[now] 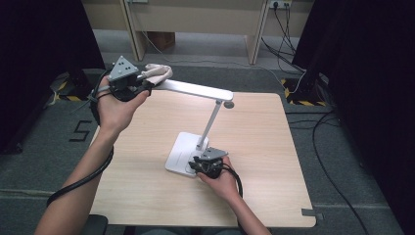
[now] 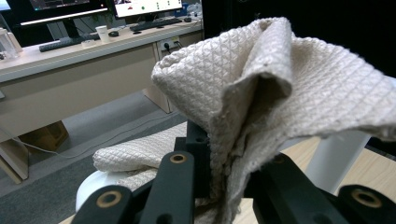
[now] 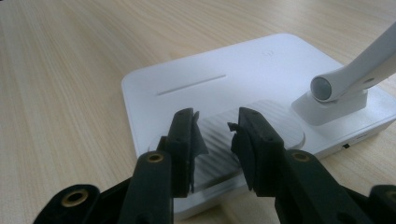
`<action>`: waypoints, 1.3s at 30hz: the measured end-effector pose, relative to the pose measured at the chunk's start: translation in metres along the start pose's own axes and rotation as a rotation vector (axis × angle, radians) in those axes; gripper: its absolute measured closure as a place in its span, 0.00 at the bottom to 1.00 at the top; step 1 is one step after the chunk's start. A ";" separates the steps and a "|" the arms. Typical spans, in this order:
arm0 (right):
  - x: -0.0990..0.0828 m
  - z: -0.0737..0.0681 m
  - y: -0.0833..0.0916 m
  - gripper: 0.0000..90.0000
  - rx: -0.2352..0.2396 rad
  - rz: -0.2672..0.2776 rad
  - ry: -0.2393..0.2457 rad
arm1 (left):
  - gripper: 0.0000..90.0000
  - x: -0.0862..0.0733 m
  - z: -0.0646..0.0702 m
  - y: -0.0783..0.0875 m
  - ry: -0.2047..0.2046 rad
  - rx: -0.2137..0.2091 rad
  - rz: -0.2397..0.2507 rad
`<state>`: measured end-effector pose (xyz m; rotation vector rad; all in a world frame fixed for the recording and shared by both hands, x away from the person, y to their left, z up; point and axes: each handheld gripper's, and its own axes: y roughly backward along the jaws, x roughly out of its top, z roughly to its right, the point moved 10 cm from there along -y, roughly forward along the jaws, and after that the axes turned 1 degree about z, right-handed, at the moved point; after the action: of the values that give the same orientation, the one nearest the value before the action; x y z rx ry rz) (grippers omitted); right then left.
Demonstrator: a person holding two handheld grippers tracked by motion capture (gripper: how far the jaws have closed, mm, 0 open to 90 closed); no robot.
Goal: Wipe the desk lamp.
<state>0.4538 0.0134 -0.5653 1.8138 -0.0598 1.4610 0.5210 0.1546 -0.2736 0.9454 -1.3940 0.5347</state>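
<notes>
A white desk lamp stands mid-table, its flat base bearing a slanted stem and a long head that reaches left. My left gripper, raised at the head's far left end, is shut on a beige quilted cloth. The cloth bunches up out of the left gripper and drapes over the lamp head. My right gripper rests low at the base's near edge. In the right gripper view the right gripper stands open over a ribbed round disc on the base, with nothing between the jaws.
The wooden table has bare surface on both sides of the lamp. Desk legs stand behind it and cables run over the floor at the right. A desk with monitors appears beyond the cloth.
</notes>
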 end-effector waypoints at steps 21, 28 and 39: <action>0.005 -0.005 -0.007 0.70 0.026 -0.041 0.025 | 0.90 0.001 0.001 -0.002 0.008 -0.004 -0.006; 0.006 -0.005 -0.008 0.72 0.030 -0.039 0.032 | 0.90 0.002 0.006 -0.005 0.016 -0.026 0.002; 0.006 -0.005 -0.008 0.73 0.028 -0.040 0.030 | 0.89 0.005 0.008 -0.006 0.005 -0.023 0.006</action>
<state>0.4558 0.0248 -0.5644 1.8051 0.0116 1.4670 0.5222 0.1439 -0.2713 0.9210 -1.3959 0.5243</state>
